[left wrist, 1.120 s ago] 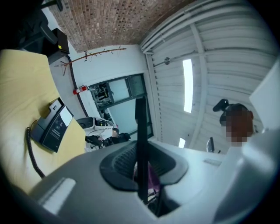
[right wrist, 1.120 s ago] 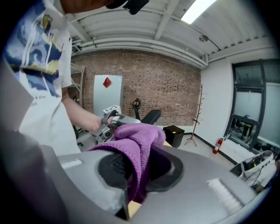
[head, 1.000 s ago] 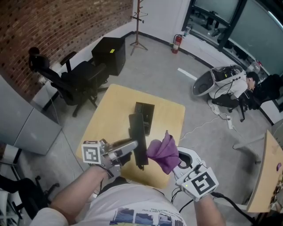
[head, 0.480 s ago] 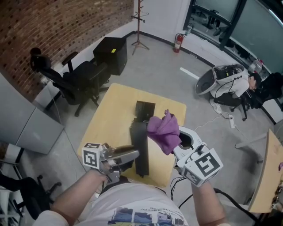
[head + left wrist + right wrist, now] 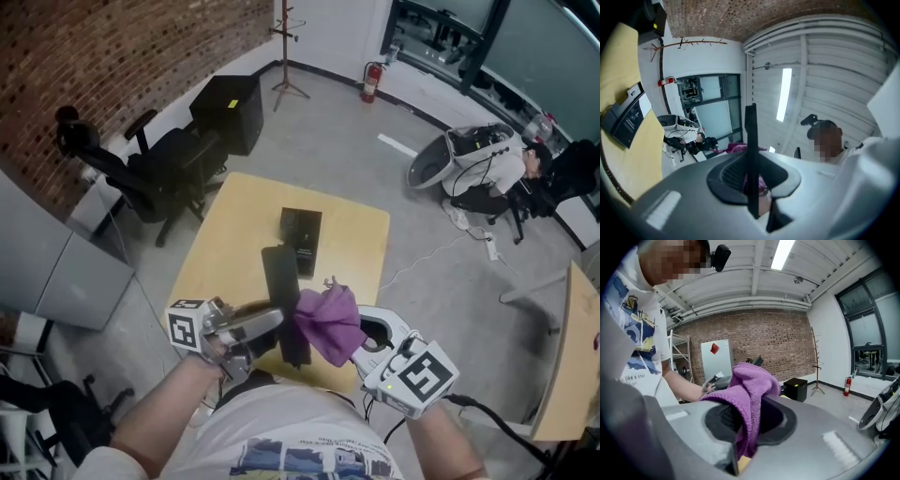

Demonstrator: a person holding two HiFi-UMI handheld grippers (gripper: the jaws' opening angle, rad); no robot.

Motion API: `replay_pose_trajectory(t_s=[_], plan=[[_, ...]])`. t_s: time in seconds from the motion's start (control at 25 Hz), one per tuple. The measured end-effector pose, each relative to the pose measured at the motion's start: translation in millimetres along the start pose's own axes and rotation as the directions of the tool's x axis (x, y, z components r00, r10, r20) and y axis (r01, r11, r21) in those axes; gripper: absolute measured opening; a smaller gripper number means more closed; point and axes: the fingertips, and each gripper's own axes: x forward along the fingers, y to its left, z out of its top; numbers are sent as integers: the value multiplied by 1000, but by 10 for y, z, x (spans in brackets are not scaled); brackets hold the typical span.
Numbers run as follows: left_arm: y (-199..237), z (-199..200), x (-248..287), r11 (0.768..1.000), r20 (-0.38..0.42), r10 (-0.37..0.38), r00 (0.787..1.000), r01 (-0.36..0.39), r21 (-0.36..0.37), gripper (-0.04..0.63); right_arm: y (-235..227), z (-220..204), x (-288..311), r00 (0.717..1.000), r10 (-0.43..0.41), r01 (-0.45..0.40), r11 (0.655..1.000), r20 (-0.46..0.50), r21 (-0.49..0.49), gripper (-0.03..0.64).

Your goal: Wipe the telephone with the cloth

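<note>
My left gripper is shut on a long black telephone handset, held above the near part of the yellow table. In the left gripper view the handset shows edge-on between the jaws. The black telephone base sits on the table's middle; it also shows in the left gripper view as the base at far left. My right gripper is shut on a purple cloth, which bunches up against the handset's right side. The cloth fills the right gripper's jaws.
A black office chair and a black cabinet stand left of the table. A coat stand and a fire extinguisher are at the back. A second wooden table lies at the right, and cables run over the floor.
The right gripper with the cloth went up along the handset toward the base, then came back down and nearer to me. The left gripper tilted the handset slightly.
</note>
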Motion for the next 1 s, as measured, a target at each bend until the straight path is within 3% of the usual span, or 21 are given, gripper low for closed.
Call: replay_pose_trajectory(t_s=[0.4,0.72,0.84,1.0], plan=[[10,24,96,1000,-17,-17,1000,17,-3,80,160,-260,-169,996,59,-61,998,-71,-35,43],[-55,-147,211,999,-64,-43,997,42,-8,80,-510,-53,-247,994,-110,110,993,-9,39,43],[-69,-223,243,999,-89,-49,995,48,-11,80,-645,163,-127,990,-139,138,990,35,30,43],[-86,-309,291,998,-110,-54,992,53,-16,80,-645,310,42,991,-117,116,993,62,16,43]])
